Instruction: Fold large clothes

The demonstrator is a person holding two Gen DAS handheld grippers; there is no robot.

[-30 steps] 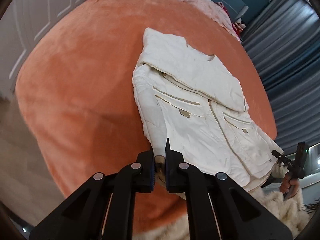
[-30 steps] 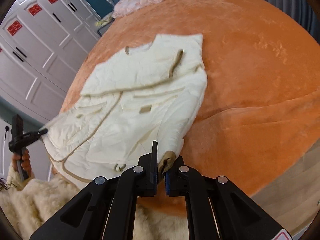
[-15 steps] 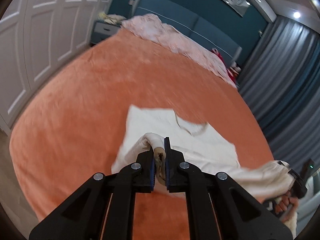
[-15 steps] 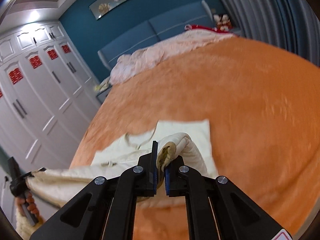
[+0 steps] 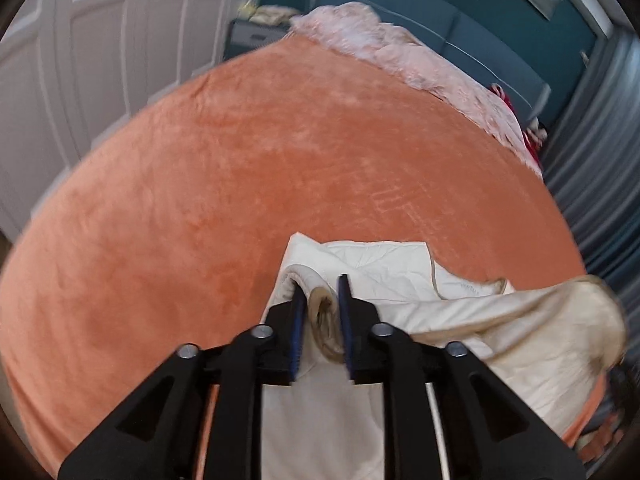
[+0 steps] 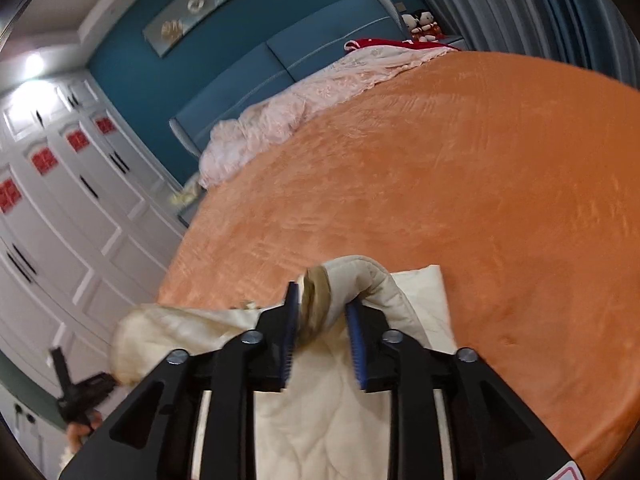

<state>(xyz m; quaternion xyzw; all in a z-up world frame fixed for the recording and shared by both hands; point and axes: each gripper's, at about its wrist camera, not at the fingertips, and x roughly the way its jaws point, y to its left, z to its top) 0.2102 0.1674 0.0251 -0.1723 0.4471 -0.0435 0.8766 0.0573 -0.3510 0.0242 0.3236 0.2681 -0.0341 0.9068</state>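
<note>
Both our grippers, left [image 5: 320,304] and right [image 6: 324,312], are opening, each with a jacket [image 5: 384,264] cuff loose between its jaws, over the bed [image 5: 240,184].

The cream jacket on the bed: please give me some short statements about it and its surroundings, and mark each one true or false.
1. The cream jacket lies on an orange blanket. True.
2. A cuff of the jacket is between the fingers of the left gripper. True; the jaws are opening around it.
3. The right gripper has nothing between its fingers. False; a brown-lined cuff sits there, while the jaws are opening.
4. The jacket is spread out flat at full length. False; its lower part is carried up and over toward the collar end.
5. A pink quilt is bunched at the far end of the bed, by the blue headboard. True.
6. The wardrobe doors are black. False; they are white.
</note>
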